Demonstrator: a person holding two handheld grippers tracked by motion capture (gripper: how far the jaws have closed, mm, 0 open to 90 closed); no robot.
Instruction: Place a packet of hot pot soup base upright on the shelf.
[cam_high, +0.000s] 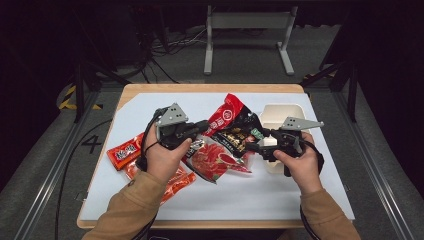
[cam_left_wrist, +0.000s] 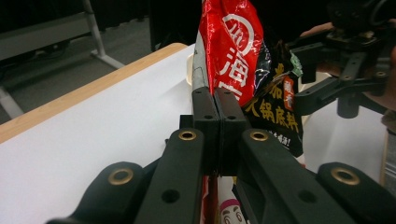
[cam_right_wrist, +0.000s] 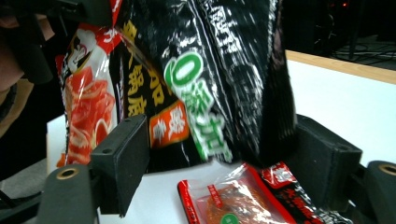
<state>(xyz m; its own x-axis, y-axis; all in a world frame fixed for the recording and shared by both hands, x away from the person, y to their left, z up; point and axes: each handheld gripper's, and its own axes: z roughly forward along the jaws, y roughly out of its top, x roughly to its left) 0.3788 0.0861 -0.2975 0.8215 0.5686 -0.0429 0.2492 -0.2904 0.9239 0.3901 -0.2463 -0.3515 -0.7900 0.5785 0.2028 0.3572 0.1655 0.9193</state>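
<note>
A red and black sauce pouch hangs lifted over the middle of the white mat. My left gripper comes in from the left and is shut on the pouch's edge; in the left gripper view the pads meet flat on the pouch. My right gripper faces it from the right. Its jaws stand wide apart around the pouch's black lower end, and the pads do not press on it. The right gripper also shows in the left gripper view, beyond the pouch.
A packet with a red food picture sits below the pouch. Two red packets lie by the left hand. A small red packet lies under the right jaws. A white container stands behind the right gripper.
</note>
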